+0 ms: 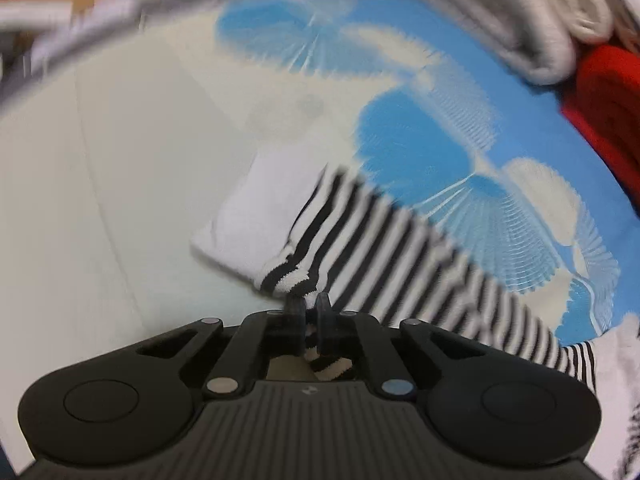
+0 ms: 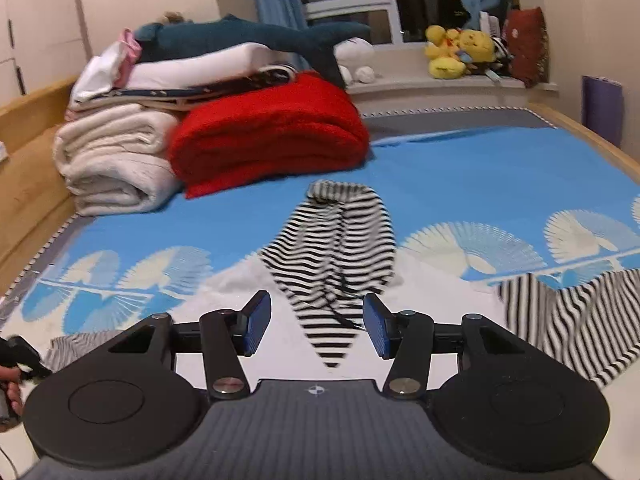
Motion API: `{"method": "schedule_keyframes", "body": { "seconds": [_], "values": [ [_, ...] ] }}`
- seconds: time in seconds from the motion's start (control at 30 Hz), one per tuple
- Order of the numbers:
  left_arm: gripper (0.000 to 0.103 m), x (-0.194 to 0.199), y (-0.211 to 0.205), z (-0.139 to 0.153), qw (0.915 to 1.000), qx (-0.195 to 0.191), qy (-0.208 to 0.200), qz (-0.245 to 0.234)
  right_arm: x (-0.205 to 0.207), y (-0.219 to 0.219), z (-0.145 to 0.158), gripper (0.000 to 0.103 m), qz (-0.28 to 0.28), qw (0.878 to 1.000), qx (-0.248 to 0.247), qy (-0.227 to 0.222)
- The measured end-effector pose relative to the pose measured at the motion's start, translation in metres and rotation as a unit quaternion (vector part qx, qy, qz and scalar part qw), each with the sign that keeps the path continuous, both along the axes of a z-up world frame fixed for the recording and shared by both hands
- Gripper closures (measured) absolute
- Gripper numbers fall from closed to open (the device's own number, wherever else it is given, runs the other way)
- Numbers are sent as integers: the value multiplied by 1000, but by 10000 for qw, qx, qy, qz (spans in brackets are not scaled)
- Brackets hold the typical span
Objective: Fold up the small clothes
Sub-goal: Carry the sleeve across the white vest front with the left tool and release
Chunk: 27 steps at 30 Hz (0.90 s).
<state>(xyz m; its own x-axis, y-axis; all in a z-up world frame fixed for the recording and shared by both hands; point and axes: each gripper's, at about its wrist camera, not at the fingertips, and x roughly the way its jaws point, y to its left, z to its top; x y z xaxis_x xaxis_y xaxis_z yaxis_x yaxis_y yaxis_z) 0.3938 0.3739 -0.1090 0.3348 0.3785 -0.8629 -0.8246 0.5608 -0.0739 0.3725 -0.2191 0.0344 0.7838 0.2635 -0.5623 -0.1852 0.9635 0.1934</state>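
Observation:
A small black-and-white striped top lies spread on the blue bed sheet (image 2: 480, 168). In the left wrist view, my left gripper (image 1: 308, 306) is shut on the cuff end of its striped sleeve (image 1: 400, 248), and a white fold of the garment (image 1: 256, 208) lies just beyond. This view is motion-blurred. In the right wrist view, my right gripper (image 2: 316, 324) stands open, its blue pads on either side of the pointed near end of the striped hood (image 2: 336, 248) and not touching it. The other striped sleeve (image 2: 560, 320) lies at the right.
A folded red blanket (image 2: 268, 132) and a rolled cream blanket (image 2: 112, 160) sit at the back left, with a stack of folded clothes (image 2: 192, 72) on top. Yellow plush toys (image 2: 456, 52) line the windowsill. A wooden bed frame (image 2: 28, 184) borders the left.

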Motion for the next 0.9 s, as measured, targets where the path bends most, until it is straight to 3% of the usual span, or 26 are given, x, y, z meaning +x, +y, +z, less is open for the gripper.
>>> {"method": "schedule_keyframes", "body": {
  "seconds": [0.07,0.13,0.2,0.23,0.3,0.33,0.43,0.47,0.5,0.53,0.57,0.67,0.73,0.8,0.9],
  "values": [
    [100,12,-32,25,9975,543,-224,-395,4,-3,-4,50,6,9997,-203,147],
    [100,24,-76,53,9895,869,-648,-959,7,-6,-10,50,-64,9990,-377,229],
    [100,32,-130,81,9728,928,-1232,-1730,11,-12,-15,50,-141,9986,-411,306],
    [100,34,-160,93,9601,889,-1529,-2166,13,-15,-18,55,-194,9984,-392,364],
    [100,34,-220,111,9244,537,-2062,-3164,19,-22,-24,58,-299,9979,-275,508],
    [99,35,-246,116,9053,177,-2174,-3645,22,-26,-27,58,-350,9974,-197,590],
    [87,39,-307,112,8276,-1169,-2081,-5080,35,-38,-39,57,-697,9930,50,949],
    [77,37,-317,110,8178,-1220,-2014,-5251,40,-43,-45,57,-846,9897,200,1142],
    [71,36,-321,108,8204,-1119,-1925,-5267,45,-47,-49,57,-949,9865,358,1286],
    [63,37,-320,106,8292,-1039,-1841,-5174,50,-53,-55,56,-1083,9818,578,1447],
    [63,40,-313,102,8407,-1032,-1744,-5021,54,-60,-63,55,-1231,9759,789,1617],
    [63,55,-288,88,8897,-693,-1065,-4384,64,-71,-86,55,-1641,9567,1175,2096],
    [63,63,-268,77,9135,-520,-645,-3982,69,-75,-102,55,-1841,9437,1408,2362],
    [63,69,-256,71,9226,-634,-480,-3774,73,-80,-119,53,-2116,9249,1662,2685],
    [63,74,-245,68,9278,-846,-478,-3603,80,-82,-144,53,-2332,9067,1871,2975]
  ]
}}
